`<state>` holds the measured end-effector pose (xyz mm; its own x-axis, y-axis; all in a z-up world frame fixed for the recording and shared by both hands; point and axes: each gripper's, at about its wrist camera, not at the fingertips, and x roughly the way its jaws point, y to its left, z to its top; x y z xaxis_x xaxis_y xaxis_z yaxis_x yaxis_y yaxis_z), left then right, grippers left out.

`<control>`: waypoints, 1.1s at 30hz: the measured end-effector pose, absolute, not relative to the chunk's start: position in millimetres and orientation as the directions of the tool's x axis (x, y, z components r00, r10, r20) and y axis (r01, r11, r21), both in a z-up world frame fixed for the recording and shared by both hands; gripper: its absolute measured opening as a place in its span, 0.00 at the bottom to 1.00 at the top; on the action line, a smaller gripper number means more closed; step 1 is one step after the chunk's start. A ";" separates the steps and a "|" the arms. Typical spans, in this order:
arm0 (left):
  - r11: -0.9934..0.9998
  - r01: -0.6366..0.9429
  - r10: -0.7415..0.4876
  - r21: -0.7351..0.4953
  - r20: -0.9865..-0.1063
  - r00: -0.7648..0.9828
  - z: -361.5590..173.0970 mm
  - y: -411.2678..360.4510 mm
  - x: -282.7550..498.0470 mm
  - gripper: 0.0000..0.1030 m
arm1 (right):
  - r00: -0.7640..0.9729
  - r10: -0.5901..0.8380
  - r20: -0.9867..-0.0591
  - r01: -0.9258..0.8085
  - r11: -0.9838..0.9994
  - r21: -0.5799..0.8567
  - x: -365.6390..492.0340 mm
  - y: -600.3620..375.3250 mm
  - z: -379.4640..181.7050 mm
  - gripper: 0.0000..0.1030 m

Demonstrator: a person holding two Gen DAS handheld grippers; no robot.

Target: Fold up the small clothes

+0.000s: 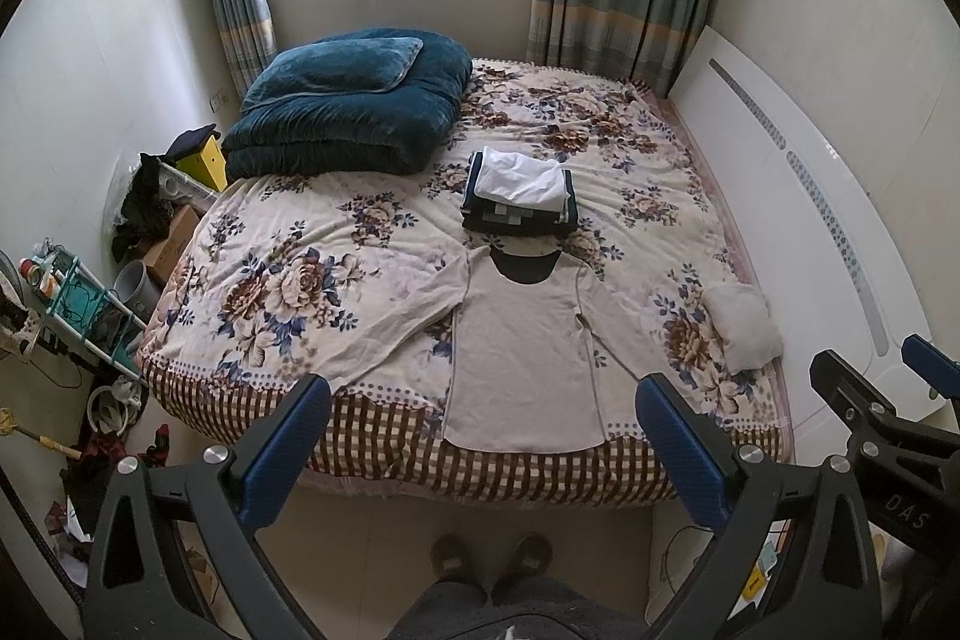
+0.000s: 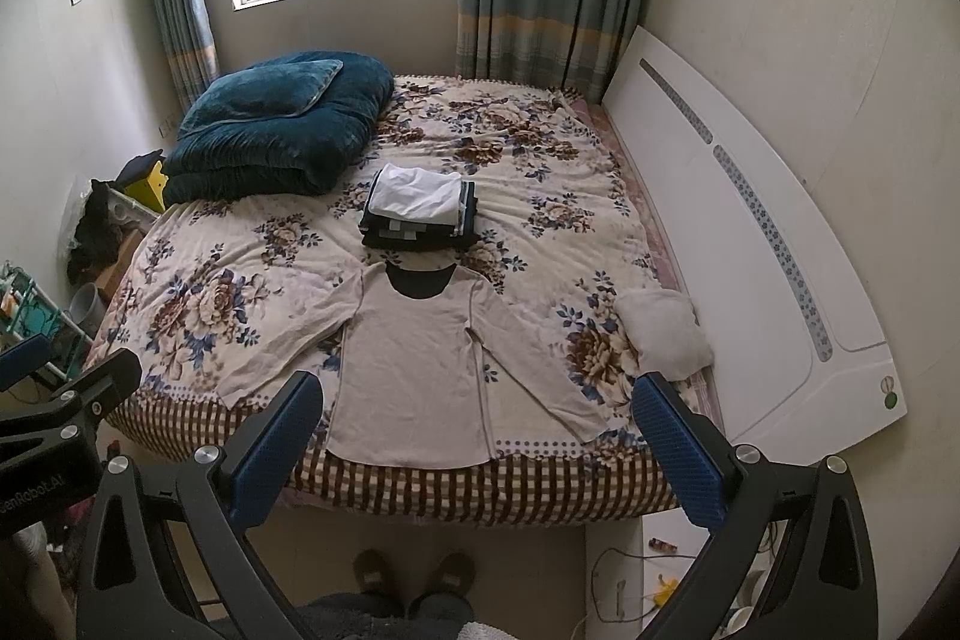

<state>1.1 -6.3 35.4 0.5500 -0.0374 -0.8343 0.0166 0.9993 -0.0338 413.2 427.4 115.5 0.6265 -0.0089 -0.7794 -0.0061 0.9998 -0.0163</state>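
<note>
Left wrist view shows a bed (image 1: 372,232) with a flowered cover filling the room, and a folded dark teal quilt (image 1: 348,112) lies at its far left corner. A beige long-sleeved shirt (image 1: 522,358) lies flat near the front edge, both sleeves spread, the neck toward the window. Just behind the neck sits a stack of folded clothes (image 1: 521,193), and a small white pillow (image 1: 744,325) rests at the right. The left gripper (image 1: 489,436) and the right gripper (image 2: 480,436) hang above the floor before the bed, both with fingers wide apart, holding nothing
</note>
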 end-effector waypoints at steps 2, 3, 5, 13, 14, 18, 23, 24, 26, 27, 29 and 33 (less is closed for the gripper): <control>0.999 0.018 -0.037 -0.032 -0.833 0.551 37.3 -6.9 2.1 1.00 | 0.626 -0.008 -0.779 -0.006 1.000 -0.015 412.1 427.9 113.4 1.00; 0.999 0.017 -0.037 -0.034 -0.834 0.551 35.2 -6.0 0.6 1.00 | 0.627 -0.008 -0.779 -0.007 1.000 -0.015 411.5 427.9 112.8 1.00; 0.999 0.016 -0.038 -0.034 -0.833 0.552 35.5 -6.3 0.1 1.00 | 0.627 -0.009 -0.779 -0.006 1.000 -0.016 411.5 428.2 113.1 1.00; 0.999 0.017 -0.039 -0.035 -0.832 0.554 33.9 -5.5 -2.3 1.00 | 0.629 -0.007 -0.778 -0.006 1.000 -0.014 411.3 428.8 114.1 1.00; 0.999 0.018 -0.039 -0.035 -0.832 0.554 34.4 -5.7 -2.1 1.00 | 0.627 -0.008 -0.779 -0.006 1.000 -0.015 414.2 430.3 117.6 1.00; 0.999 0.018 -0.040 -0.036 -0.831 0.555 34.0 -5.9 -2.8 1.00 | 0.627 -0.006 -0.779 -0.007 1.000 -0.013 414.4 431.5 117.9 1.00; 1.000 -0.005 0.006 0.004 -0.816 0.579 28.7 -5.5 11.1 1.00 | 0.612 -0.008 -0.791 0.023 1.000 0.008 430.1 431.3 112.8 1.00; 1.000 -0.008 0.012 0.009 -0.807 0.591 25.3 -5.5 16.3 1.00 | 0.604 -0.019 -0.797 0.047 0.999 0.012 438.2 427.6 106.8 1.00; 0.999 -0.013 0.044 0.046 -0.797 0.602 11.3 -8.3 33.7 1.00 | 0.584 -0.045 -0.811 0.104 0.994 0.020 454.3 418.9 81.0 1.00; 0.998 -0.010 0.055 0.062 -0.788 0.613 1.7 -10.0 42.0 1.00 | 0.572 -0.061 -0.818 0.136 0.990 0.021 461.5 414.1 65.2 1.00; 0.995 0.002 0.076 0.099 -0.783 0.617 -23.2 -15.1 66.7 1.00 | 0.540 -0.098 -0.836 0.218 0.976 0.026 476.0 393.7 27.7 1.00; 0.989 0.029 0.099 0.142 -0.808 0.581 -96.3 -13.7 107.5 1.00 | 0.438 -0.149 -0.887 0.381 0.924 0.033 508.4 345.2 -52.9 1.00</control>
